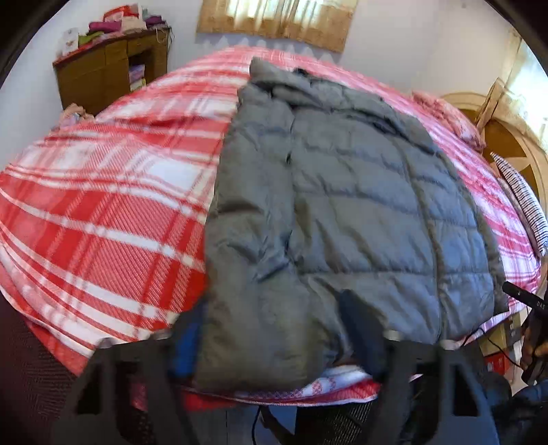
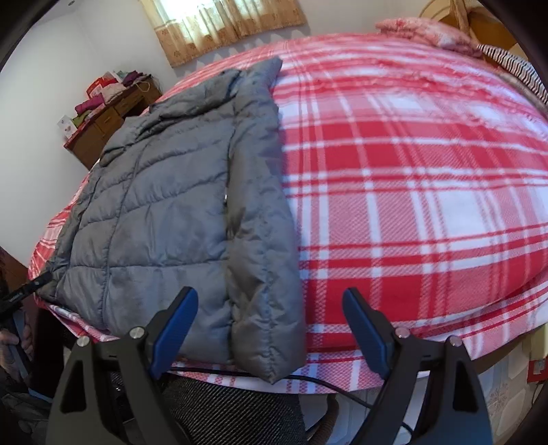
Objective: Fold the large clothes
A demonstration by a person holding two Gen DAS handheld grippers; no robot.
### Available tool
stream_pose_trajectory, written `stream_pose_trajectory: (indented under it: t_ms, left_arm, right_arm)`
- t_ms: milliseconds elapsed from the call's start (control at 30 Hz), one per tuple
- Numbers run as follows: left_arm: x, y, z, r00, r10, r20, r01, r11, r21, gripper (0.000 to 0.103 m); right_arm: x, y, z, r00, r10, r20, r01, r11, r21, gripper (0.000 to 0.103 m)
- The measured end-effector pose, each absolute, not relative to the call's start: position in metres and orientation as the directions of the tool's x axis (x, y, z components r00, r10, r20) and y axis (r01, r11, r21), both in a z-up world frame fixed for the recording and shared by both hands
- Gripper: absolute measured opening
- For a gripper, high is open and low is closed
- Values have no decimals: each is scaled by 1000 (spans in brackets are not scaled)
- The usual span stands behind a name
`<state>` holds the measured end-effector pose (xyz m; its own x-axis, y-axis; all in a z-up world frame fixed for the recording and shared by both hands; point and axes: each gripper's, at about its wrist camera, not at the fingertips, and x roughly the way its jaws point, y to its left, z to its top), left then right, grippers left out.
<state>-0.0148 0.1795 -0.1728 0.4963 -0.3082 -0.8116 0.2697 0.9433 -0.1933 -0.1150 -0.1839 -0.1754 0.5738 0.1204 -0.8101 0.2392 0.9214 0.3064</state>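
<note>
Grey quilted fabric fills both views: 1 puffer jacket (image 1: 359, 205) lies lengthwise on the bed's red-and-white plaid blanket (image 1: 102, 212), collar toward the far curtained window (image 1: 277, 20) and hem at the near edge of the bed. Both side panels already appear folded in over the middle, so the garment reads as a long narrow strip. My judgement is that the sleeve-and-side stage is finished and the lengthwise fold, hem up to collar, is the step in hand.

The left gripper (image 1: 274, 339) sits at the hem with its 2 fingers standing either side of the near corner, jaws partly apart; the blurred picture does not let me say the pads press the cloth. The right gripper (image 2: 270, 328) hangs at the other hem corner, jaws wide, fabric between them but touching neither pad.

The next move probably calls for both pairs of jaws to close on the 2 hem corners together, then lift and carry them evenly toward the collar so the thick padding does not slide or bunch.

Count: 1 jacket, 1 blanket, 2 grippers, 1 wooden cabinet (image 1: 109, 75) piled with folded cloth, 1 striped pillow (image 2: 517, 68).
</note>
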Motion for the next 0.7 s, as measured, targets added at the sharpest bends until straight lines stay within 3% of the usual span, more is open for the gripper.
stream_pose_trajectory:
  t_ms: [133, 267, 300, 333, 367, 533, 700]
  left_arm:
    - [-15, 184, -177, 493, -316, -811, 261, 943, -208, 54]
    - [-15, 184, -177, 487, -346, -802, 266, 933, -241, 35]
    - [-16, 185, -177, 489, -363, -793, 273, 927, -256, 29]
    - [-17, 186, -177, 488, -379, -786, 275, 922, -274, 26]
    - [-18, 187, -175, 490, -397, -776, 276, 915, -293, 21]
    - [-25, 196, -155, 523, -518, -677, 299, 855, -423, 15]
    - [-44, 196, -111, 558, -586, -588, 383, 810, -444, 15]
  right_arm:
    - [-110, -174, -190, 526, 149, -838, 208, 932, 296, 74]
    - [-108, -174, -200, 518, 170, -838, 226, 918, 326, 62]
    - [-108, -176, -201, 520, 182, -834, 227, 912, 341, 53]
    - [-108, -177, -200, 524, 200, -828, 220, 908, 358, 24]
    - [-109, -180, -196, 537, 243, -808, 199, 894, 401, 14]
    - [-122, -180, -166, 603, 258, -754, 135, 900, 416, 10]
    - [-149, -197, -117, 728, 321, -605, 61, 849, 524, 10]
